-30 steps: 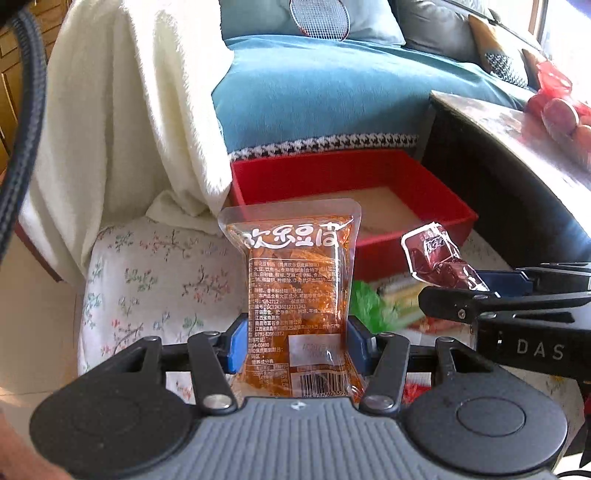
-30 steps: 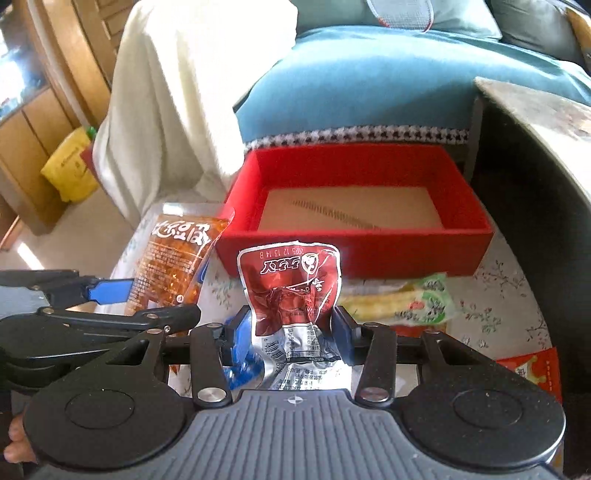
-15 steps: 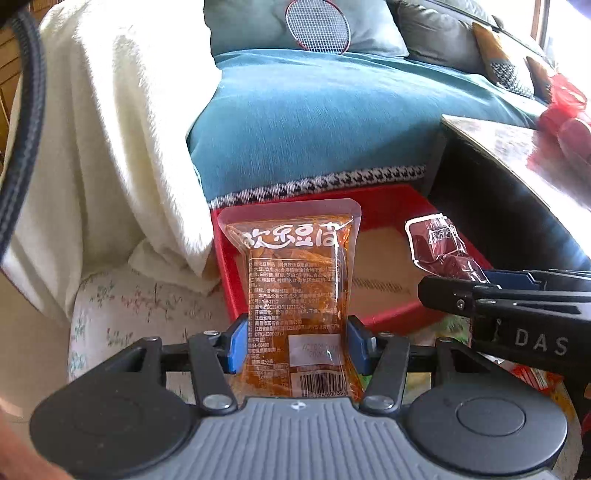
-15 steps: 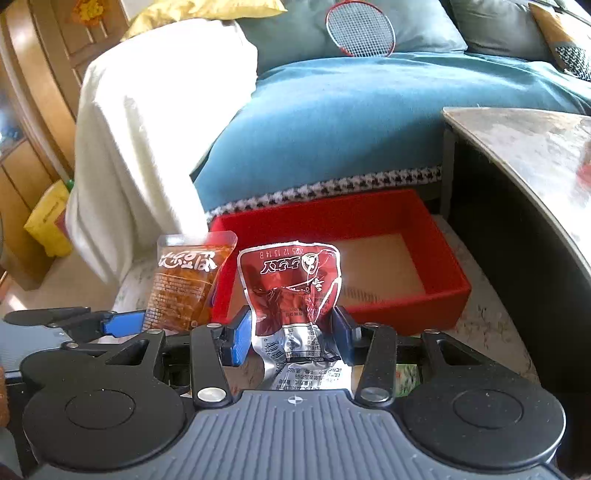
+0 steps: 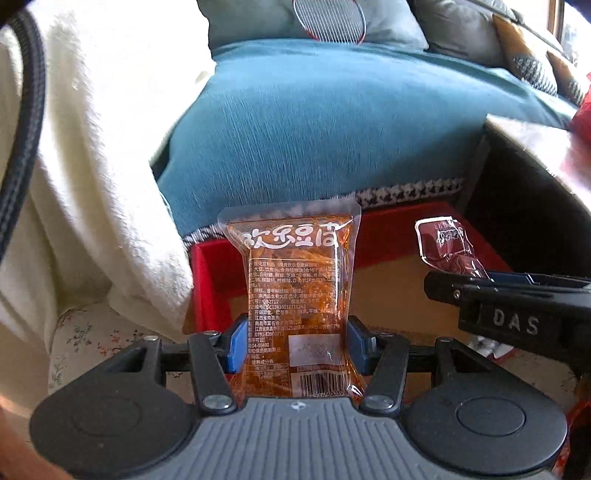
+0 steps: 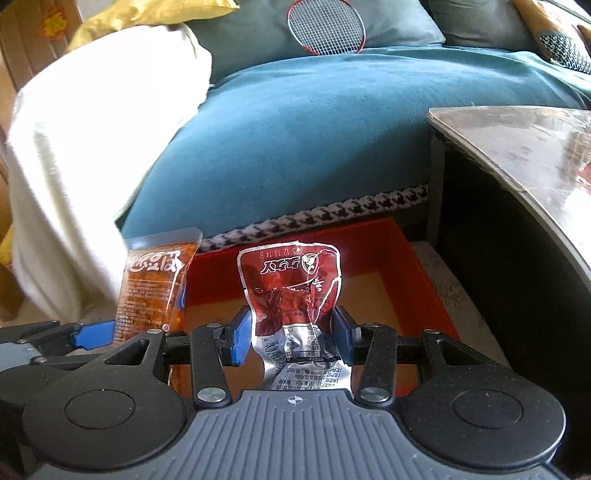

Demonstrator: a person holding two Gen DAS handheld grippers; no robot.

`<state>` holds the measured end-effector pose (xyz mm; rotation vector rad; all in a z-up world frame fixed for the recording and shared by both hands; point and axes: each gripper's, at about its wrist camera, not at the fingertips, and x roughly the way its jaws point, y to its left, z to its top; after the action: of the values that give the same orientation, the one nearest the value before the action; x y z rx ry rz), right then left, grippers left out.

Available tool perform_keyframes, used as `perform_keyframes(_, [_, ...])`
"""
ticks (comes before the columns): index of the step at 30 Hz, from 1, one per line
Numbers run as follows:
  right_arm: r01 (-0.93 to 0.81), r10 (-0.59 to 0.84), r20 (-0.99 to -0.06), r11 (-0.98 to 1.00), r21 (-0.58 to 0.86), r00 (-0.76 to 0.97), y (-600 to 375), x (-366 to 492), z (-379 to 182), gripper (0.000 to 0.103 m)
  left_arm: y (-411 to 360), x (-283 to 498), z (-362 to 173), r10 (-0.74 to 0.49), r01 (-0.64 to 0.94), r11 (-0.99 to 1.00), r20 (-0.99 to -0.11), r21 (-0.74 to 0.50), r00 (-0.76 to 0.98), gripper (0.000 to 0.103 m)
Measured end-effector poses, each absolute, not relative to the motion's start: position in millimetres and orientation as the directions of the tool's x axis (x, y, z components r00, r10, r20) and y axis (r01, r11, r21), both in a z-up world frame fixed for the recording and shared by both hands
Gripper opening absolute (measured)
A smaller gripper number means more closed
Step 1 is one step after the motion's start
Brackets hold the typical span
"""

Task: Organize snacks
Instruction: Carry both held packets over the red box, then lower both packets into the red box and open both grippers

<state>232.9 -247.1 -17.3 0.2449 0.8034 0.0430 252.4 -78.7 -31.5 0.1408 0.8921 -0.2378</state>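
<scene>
My left gripper (image 5: 295,345) is shut on an orange snack packet (image 5: 291,273) with white lettering, held upright over the near left part of the red tray (image 5: 207,280). My right gripper (image 6: 290,338) is shut on a dark red foil snack packet (image 6: 291,291), held upright above the red tray (image 6: 424,280) and its brown floor. The right wrist view also has the orange packet (image 6: 151,291) at left in the left gripper's blue pads. In the left wrist view, the red packet (image 5: 447,247) sticks up from the right gripper at right.
A blue sofa cushion (image 6: 314,136) with a houndstooth edge rises just behind the tray. A white blanket (image 5: 103,166) hangs at left. A dark table with a pale top (image 6: 517,147) stands at right. A floral cloth (image 5: 96,332) lies under the tray. A badminton racket (image 6: 325,26) rests on the sofa.
Both grippers carried their packets forward, from over the floral cloth in front of the tray to above the tray. The loose snacks in front of the tray dropped out of view.
</scene>
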Motion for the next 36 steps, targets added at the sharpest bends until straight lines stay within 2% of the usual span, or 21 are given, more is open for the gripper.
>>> perform_keyframes(12, [0.125, 0.08, -0.786, 0.972, 0.197, 0.613, -255.8, 267.8, -73.4, 0.053, -88.1, 264.5, -60.1, -0.116, 0.259, 0.965, -0.822, 0.039, 0.558, 0.048])
perform_keyframes(19, [0.158, 0.039, -0.811, 0.974, 0.16, 0.583, -263.0, 262.8, -78.6, 0.054, -88.2, 270.0, -73.5, -0.104, 0.258, 0.965, -0.842, 0.044, 0.53, 0.048])
perform_keyframes(29, [0.122, 0.004, -0.838, 0.989, 0.084, 0.545, -255.1, 255.7, -81.8, 0.051, -87.5, 256.7, -74.6, -0.082, 0.261, 0.963, -0.851, 0.067, 0.519, 0.051])
perform_keyframes(36, [0.092, -0.02, -0.857, 0.995, 0.033, 0.514, -248.8, 235.4, -72.0, 0.054, -78.5, 246.1, -67.1, -0.069, 0.257, 0.964, -0.856, 0.076, 0.512, 0.05])
